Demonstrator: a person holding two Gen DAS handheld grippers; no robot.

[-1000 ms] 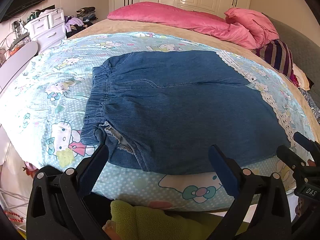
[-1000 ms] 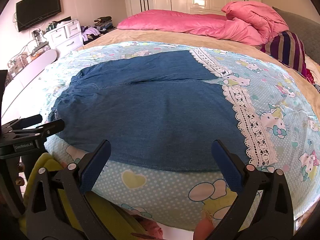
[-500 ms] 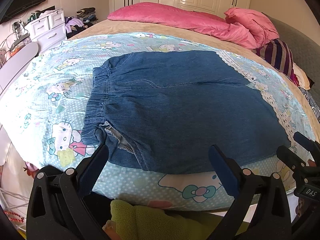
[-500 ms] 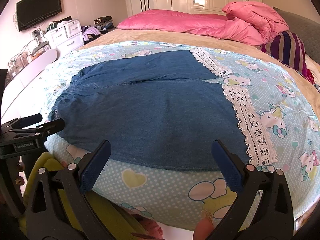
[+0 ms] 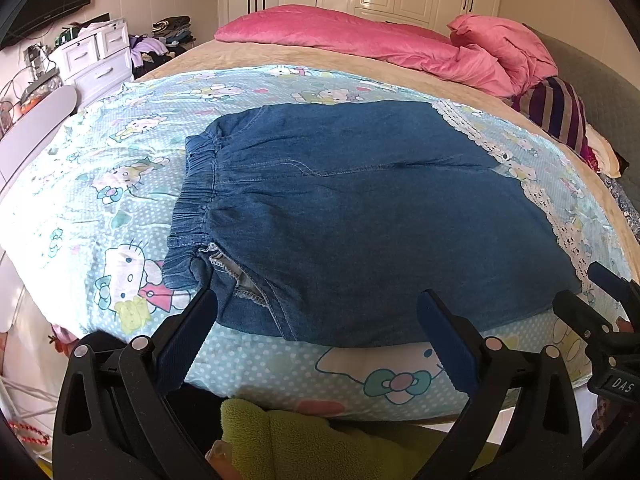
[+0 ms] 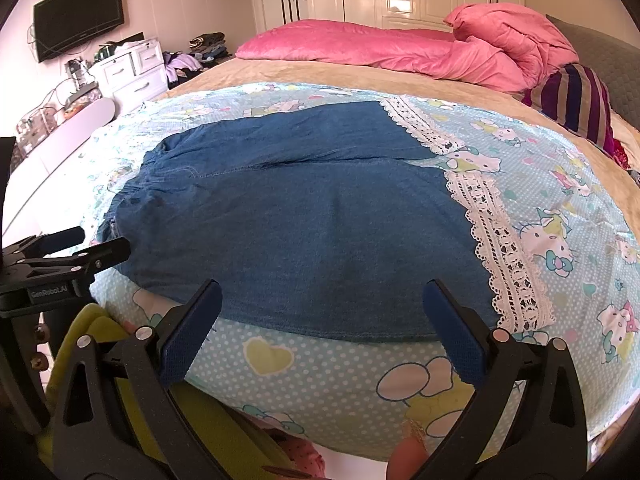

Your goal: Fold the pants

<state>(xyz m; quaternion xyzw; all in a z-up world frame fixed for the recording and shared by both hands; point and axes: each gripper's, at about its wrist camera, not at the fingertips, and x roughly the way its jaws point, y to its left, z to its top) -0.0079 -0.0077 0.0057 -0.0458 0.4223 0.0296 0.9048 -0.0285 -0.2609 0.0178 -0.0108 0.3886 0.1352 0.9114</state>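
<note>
Blue denim pants (image 5: 360, 216) with white lace hems (image 6: 504, 256) lie spread flat on a light blue cartoon-print sheet (image 5: 120, 184) on the bed, elastic waistband (image 5: 196, 208) to the left, legs pointing right. The pants also fill the middle of the right wrist view (image 6: 312, 216). My left gripper (image 5: 316, 320) is open and empty, hovering at the pants' near edge by the waistband end. My right gripper (image 6: 322, 312) is open and empty at the near edge closer to the lace hem. Each gripper shows at the side of the other's view.
A pink duvet (image 5: 380, 40) and a striped cushion (image 5: 556, 112) lie at the far end of the bed. White drawers (image 5: 96, 56) and a wall TV (image 6: 78, 16) stand on the left. Yellow-green fabric (image 5: 288, 436) sits below the bed's near edge.
</note>
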